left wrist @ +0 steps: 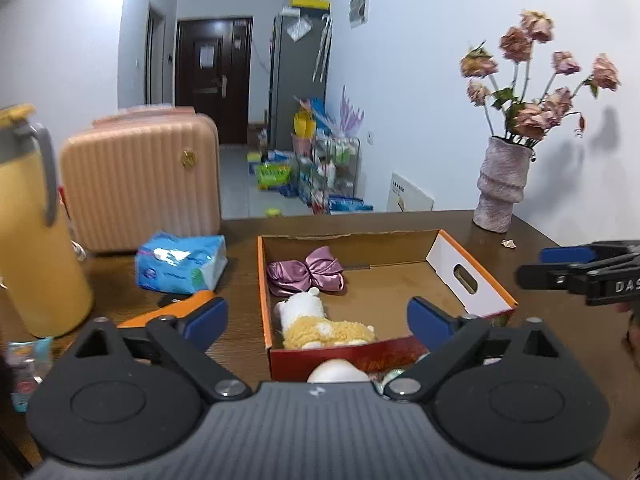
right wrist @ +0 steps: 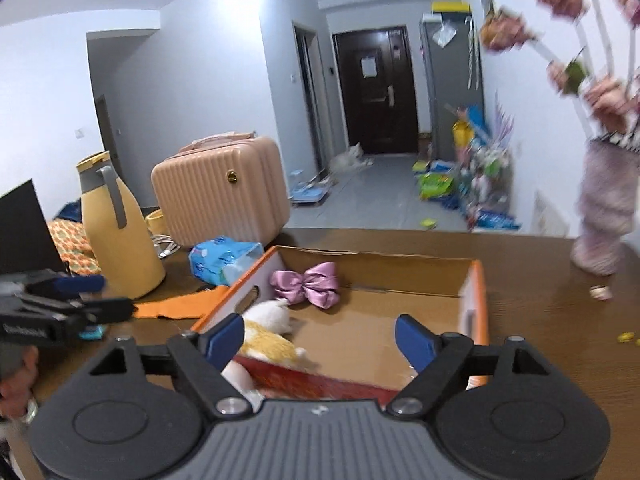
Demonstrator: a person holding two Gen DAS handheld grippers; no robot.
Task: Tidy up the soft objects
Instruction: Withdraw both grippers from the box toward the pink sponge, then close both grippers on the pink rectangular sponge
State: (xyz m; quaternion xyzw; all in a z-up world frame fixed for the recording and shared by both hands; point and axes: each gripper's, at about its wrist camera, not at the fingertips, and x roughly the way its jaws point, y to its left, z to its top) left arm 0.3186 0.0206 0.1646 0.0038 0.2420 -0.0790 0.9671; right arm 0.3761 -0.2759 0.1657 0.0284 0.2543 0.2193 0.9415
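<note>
Two grippers, left gripper (left wrist: 318, 318) and right gripper (right wrist: 320, 342), jaws spread wide, empty, above box (left wrist: 472, 276) near edge, plush toy (left wrist: 320, 326) and satin bow (left wrist: 306, 274) inside.

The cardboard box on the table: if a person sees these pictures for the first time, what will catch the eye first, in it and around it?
The open cardboard box sits mid-table, holding a shiny pink satin bow at its far left corner and a white-and-yellow plush toy nearer the camera. Behind it to the left stands a peach ribbed suitcase, and at the far right a textured vase of dried roses. Both the left gripper and right gripper hang open before the box.
</note>
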